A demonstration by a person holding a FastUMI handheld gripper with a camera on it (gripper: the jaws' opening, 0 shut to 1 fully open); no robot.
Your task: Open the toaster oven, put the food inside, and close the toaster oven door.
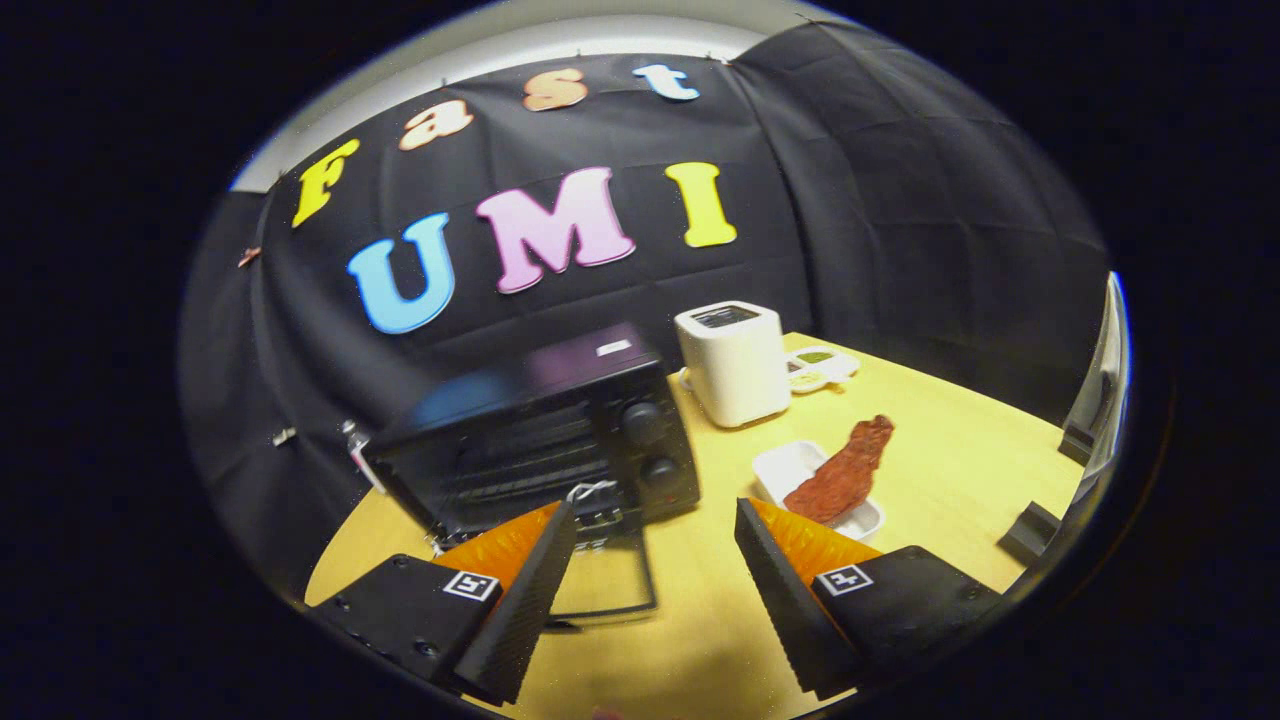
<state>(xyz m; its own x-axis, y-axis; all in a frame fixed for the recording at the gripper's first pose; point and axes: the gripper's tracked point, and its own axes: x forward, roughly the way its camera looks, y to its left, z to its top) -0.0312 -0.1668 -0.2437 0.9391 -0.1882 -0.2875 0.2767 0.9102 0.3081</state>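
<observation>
Toaster oven [540, 430] beyond parted fingers [520, 590]

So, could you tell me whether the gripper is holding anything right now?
Nothing is held: the gripper has its jaws open over the table, with the toaster oven just ahead.

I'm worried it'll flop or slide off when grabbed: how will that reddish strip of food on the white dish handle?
The strip looks thin and overhangs the dish, so it probably bends and may tip out. Its rough surface likely grips. The open claw is short of it.
</observation>
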